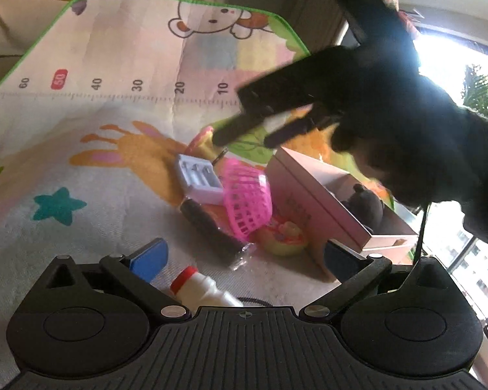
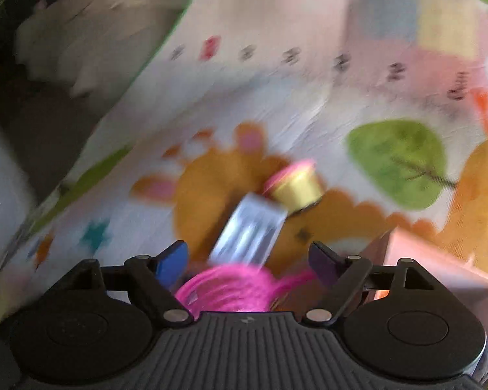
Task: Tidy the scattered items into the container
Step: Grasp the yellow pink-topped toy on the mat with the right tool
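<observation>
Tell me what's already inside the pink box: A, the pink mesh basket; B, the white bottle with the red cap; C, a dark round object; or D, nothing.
C: a dark round object sits inside the open pink box, while the basket and bottle lie outside on the mat.

Glossy pink plastic lattice basket [image 1: 248, 202], matt pink cardboard box [image 1: 312, 208], smooth printed play mat [image 1: 81, 123].
</observation>
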A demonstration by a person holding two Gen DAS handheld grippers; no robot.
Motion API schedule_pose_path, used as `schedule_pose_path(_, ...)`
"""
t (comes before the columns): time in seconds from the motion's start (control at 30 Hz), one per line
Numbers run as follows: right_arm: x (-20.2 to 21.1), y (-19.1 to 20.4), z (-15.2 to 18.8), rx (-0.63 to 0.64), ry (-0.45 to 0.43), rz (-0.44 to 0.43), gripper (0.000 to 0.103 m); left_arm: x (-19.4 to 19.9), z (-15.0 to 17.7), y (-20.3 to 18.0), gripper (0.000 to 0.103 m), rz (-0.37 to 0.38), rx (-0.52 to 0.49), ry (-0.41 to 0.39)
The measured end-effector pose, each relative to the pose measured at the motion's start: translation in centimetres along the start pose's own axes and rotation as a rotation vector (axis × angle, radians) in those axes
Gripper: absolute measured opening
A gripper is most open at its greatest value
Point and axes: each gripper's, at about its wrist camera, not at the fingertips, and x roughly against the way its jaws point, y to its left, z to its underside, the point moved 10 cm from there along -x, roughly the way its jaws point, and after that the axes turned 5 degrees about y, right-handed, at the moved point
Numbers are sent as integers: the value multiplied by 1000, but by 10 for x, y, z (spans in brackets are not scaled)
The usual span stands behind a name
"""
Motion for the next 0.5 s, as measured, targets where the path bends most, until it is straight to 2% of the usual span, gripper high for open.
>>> schedule_pose_path(0.1,-27,-16,-23,-61,-39,87,82,-1,-1,2,103,-5,6,4)
schedule_pose_path(0.2,-60,-22,-31,-60,-10,123,77,-2,-1,4,103,-6,10,7)
schedule_pose_path(0.27,-74,-20,-32,-26,4,157,60,-3,0,4,103,-3,16,12)
schedule_pose_path(0.3,-76,-20,-31,-17,16,164,44,-2,0,5,103,0,18,13)
schedule_pose_path(0.33,-77,-21,-28,-18,21,163,38,-2,0,5,103,3,19,13)
schedule_pose_path(0.5,-40,-13,-11,-36,-1,59,38,-1,0,1,103,13,0,10)
